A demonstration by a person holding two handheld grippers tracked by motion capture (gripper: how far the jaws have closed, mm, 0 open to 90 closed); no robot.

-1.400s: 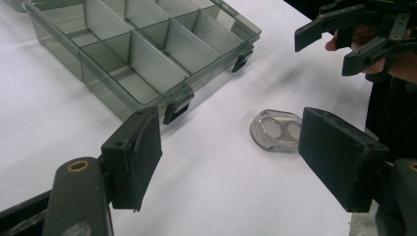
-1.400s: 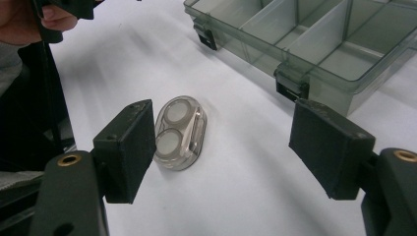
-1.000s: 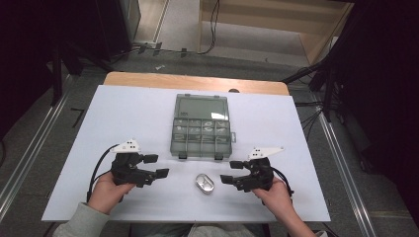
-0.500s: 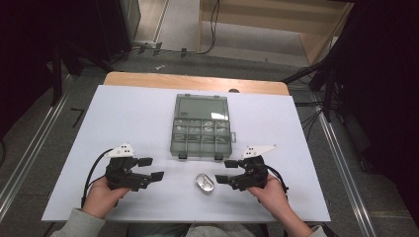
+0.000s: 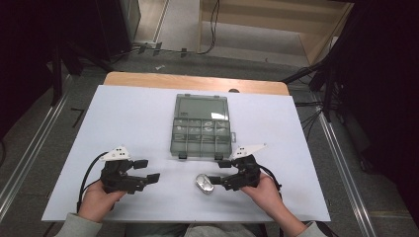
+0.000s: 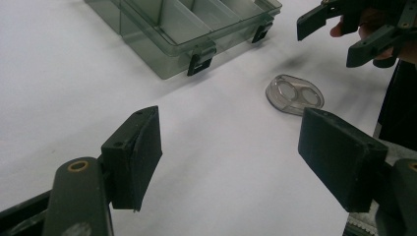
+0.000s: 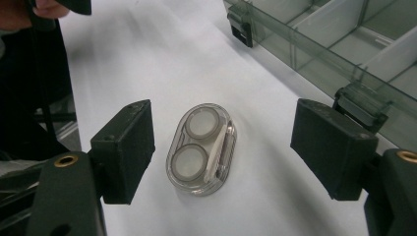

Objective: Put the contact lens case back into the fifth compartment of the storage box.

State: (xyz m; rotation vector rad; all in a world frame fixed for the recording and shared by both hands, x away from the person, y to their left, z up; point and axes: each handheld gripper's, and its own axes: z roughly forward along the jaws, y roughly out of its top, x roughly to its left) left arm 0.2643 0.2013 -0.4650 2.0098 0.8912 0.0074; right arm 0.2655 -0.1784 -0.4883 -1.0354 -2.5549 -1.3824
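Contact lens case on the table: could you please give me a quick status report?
Both grippers open, left gripper idle. Right gripper lined up on the contact lens case, fingers either side, not touching. Case flat on the white table. Nothing in the way.

**What we cannot make out**

In the high view, the contents of the compartment box are too small for us to tell; we see only pale specks in its near row. The small clear case is a glint there, its inside unreadable. The person's forearms are cut off by the near edge.

In the left gripper view, the box runs off the top edge, so we cannot see its far part, and the right gripper is cut by the top and right edges.

In the right gripper view, the box is cropped at the top and right, and the hand at far left is mostly out of frame.
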